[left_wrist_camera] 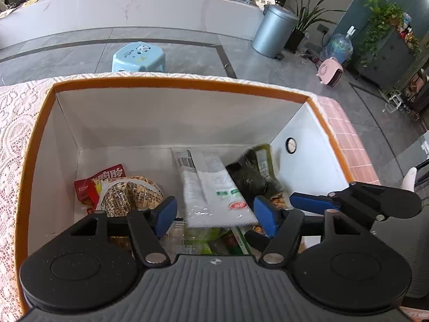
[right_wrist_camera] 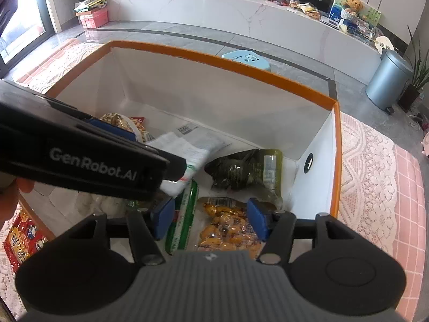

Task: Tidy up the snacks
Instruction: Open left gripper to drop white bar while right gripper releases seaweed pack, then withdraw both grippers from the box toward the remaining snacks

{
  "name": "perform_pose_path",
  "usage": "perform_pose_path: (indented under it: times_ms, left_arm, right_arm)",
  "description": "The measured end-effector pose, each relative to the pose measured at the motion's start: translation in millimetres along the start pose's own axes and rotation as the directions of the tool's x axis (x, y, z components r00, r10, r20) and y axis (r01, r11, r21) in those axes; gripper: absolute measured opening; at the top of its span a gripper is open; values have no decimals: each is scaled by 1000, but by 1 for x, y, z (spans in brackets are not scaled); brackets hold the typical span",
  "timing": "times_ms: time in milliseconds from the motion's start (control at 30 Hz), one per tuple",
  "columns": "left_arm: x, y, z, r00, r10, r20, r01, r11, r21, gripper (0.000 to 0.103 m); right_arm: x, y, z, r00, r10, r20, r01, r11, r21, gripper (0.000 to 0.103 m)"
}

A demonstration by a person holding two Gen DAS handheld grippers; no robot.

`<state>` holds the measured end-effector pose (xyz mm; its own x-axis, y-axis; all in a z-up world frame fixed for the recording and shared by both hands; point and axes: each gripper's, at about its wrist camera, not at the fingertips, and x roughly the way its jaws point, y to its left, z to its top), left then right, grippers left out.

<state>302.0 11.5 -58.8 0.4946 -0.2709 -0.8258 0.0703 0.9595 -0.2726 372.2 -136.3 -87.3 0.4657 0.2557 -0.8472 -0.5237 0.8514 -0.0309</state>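
An orange-rimmed white box (left_wrist_camera: pixel 174 83) (right_wrist_camera: pixel 222 63) holds several snacks. My left gripper (left_wrist_camera: pixel 214 214) is open over the box, its blue pads either side of a white packet (left_wrist_camera: pixel 211 187) (right_wrist_camera: pixel 185 147) that lies below them, blurred at its near end. Also inside are a red packet (left_wrist_camera: pixel 107 179), a netted bag of small packs (left_wrist_camera: pixel 131 196), a dark green packet (left_wrist_camera: pixel 254 171) (right_wrist_camera: pixel 246 169), a green stick pack (right_wrist_camera: pixel 185 214) and a yellow snack pack (right_wrist_camera: pixel 228 230). My right gripper (right_wrist_camera: pixel 209 220) is open above the yellow and green packs, holding nothing.
The box stands on a lace cloth over pink tiles (right_wrist_camera: pixel 375 166). A red snack bag (right_wrist_camera: pixel 18 238) lies outside the box at the left. A blue stool (left_wrist_camera: pixel 138 56) and a metal bin (left_wrist_camera: pixel 273 32) stand on the floor beyond.
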Motion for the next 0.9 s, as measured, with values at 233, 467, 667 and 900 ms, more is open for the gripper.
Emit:
perform_pose_path:
  times_ms: [233, 467, 667, 900]
  left_arm:
    - [-20, -3, -1, 999, 4, 48, -4, 1000, 10, 83]
    - [-42, -8, -9, 996, 5, 86, -6, 1000, 18, 83]
    - [-68, -20, -16, 989, 25, 143, -33, 998, 55, 83]
    - [-100, -35, -32, 977, 29, 212, -48, 995, 87, 83]
  right_arm:
    - [-18, 5, -4, 1000, -15, 18, 15, 1000, -4, 66]
    - [-39, 9, -6, 998, -31, 47, 31, 1000, 5, 67]
    - [-62, 16, -9, 996, -38, 84, 37, 999, 11, 68]
    - [-100, 24, -21, 986, -43, 158, 37, 999, 38, 72]
